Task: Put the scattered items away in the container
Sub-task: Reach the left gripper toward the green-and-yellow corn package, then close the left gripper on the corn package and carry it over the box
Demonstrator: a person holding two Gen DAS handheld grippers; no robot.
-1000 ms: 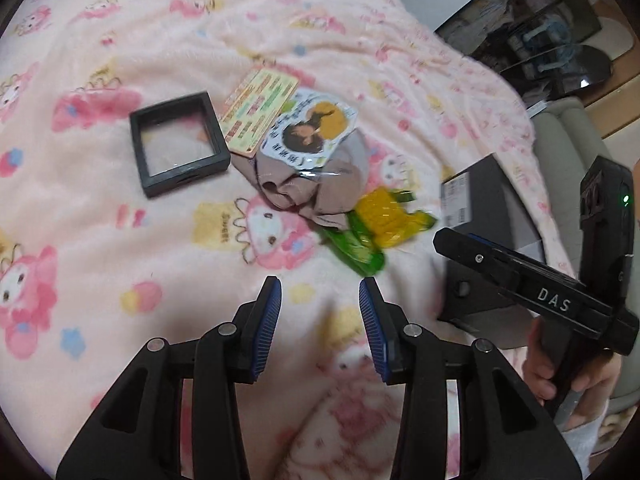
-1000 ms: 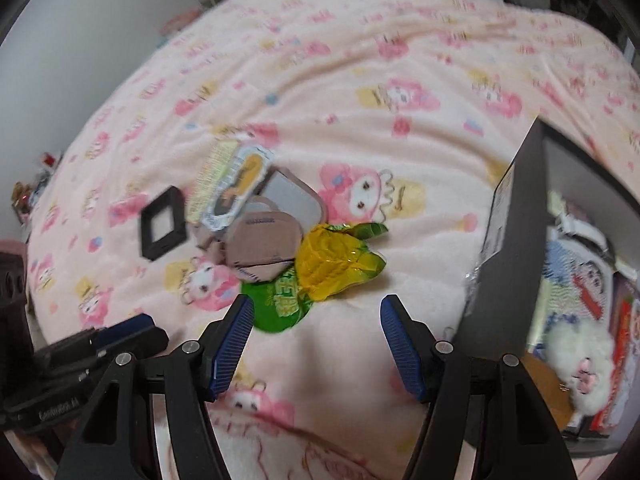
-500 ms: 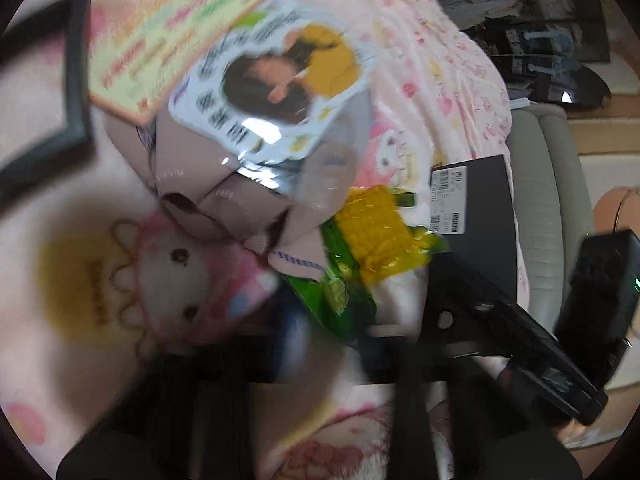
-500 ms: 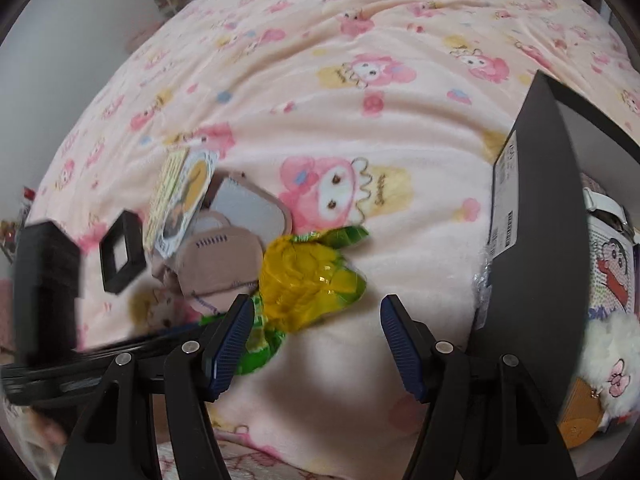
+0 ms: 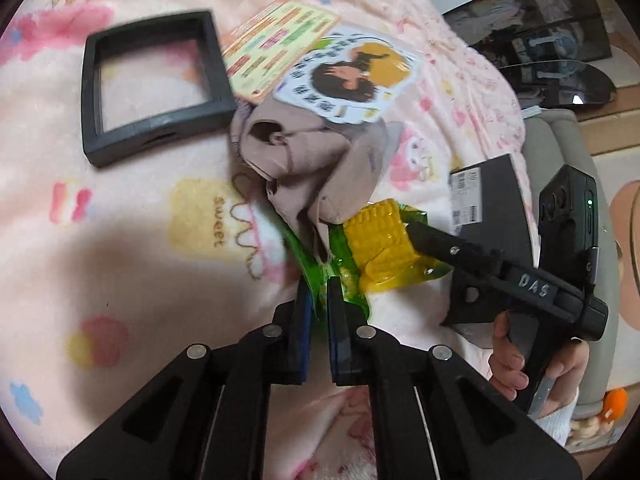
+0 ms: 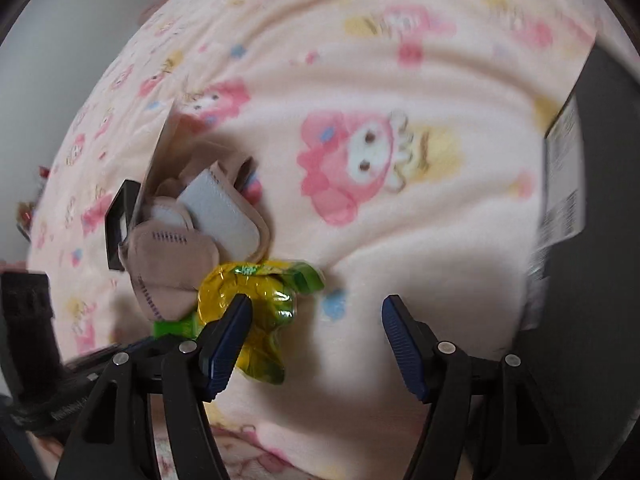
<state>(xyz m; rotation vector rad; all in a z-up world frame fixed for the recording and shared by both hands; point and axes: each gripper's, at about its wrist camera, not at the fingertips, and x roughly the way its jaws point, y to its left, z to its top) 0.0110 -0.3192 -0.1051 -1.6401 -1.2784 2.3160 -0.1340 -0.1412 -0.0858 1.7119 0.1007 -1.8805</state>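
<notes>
Fingers of my left gripper (image 5: 319,300) are pinched on the green edge of the corn packet (image 5: 380,240), which lies on the pink blanket (image 5: 160,220) against the beige masks (image 5: 312,168). My right gripper (image 6: 316,320) is spread wide, one finger (image 6: 232,324) touching the packet's yellow part. Beside the masks lie a sticker card (image 5: 348,76) and a black square frame (image 5: 152,84). Near the blanket's right edge I see the black box (image 5: 492,208).
</notes>
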